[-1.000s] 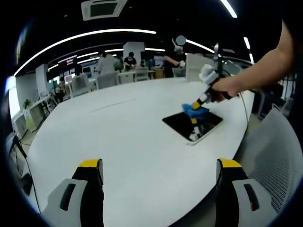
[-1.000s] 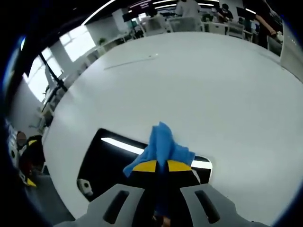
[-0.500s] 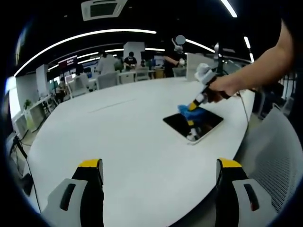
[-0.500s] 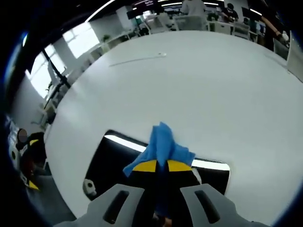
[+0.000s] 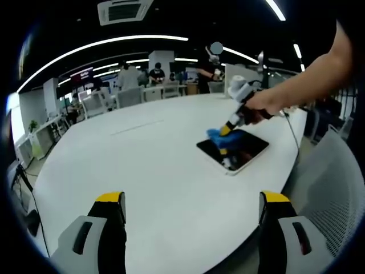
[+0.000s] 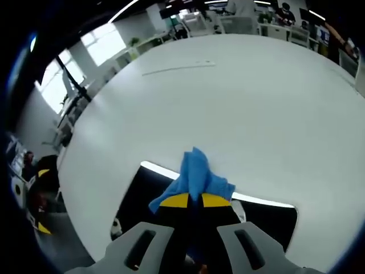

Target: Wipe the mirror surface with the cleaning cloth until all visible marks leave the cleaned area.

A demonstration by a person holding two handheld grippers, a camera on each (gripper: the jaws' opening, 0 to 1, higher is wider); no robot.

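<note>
A dark rectangular mirror (image 5: 236, 149) lies flat on the white table (image 5: 142, 165), near its right edge. In the left gripper view the right gripper (image 5: 224, 131), held by a person's hand, presses a blue cloth (image 5: 218, 136) onto the mirror's far left corner. In the right gripper view my right gripper (image 6: 190, 200) is shut on the blue cloth (image 6: 195, 174), which sits at the far edge of the mirror (image 6: 140, 197). A bright light strip reflects in the glass. My left gripper (image 5: 190, 198) stands open above the table's near side, nothing between its fingers.
A mesh chair (image 5: 336, 182) stands at the table's right. Desks, chairs and several people fill the far room beyond the table. A thin line mark (image 6: 178, 68) crosses the tabletop farther out. The left gripper (image 6: 35, 194) appears at the left edge of the right gripper view.
The right gripper has slid the cloth leftward across the mirror toward its far left corner. The left gripper has stayed put.
</note>
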